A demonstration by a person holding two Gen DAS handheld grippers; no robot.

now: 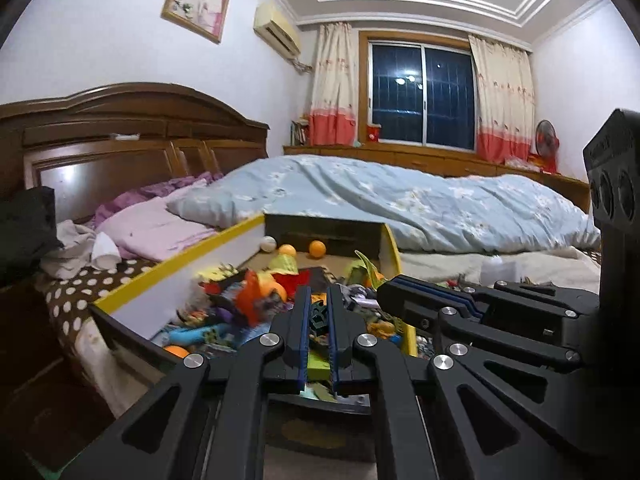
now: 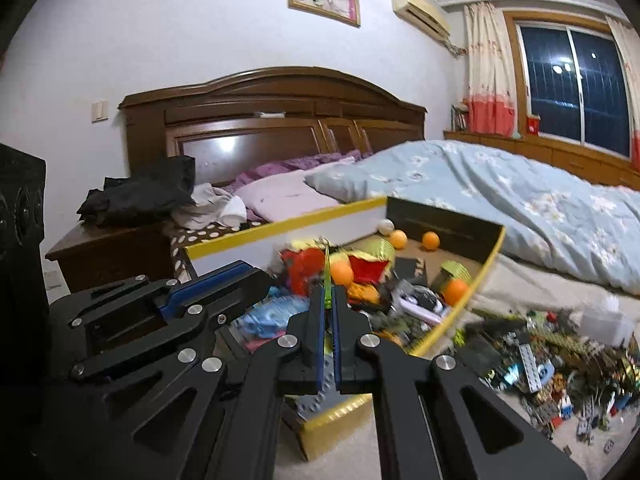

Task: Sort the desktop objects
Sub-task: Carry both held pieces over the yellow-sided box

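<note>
Above the toy box (image 2: 440,332), right hand-held gripper (image 2: 329,300) clamping a green strip (image 2: 327,280).

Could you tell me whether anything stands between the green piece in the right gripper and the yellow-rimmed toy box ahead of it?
Nothing visible does. The right gripper holds the thin green piece already above the open box, with only loose toys beneath it.

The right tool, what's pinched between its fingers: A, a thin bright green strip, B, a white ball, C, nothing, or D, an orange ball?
A: in the right wrist view the right tool is shut on a thin green strip that sticks up past its fingertips, above the toy box.
</note>
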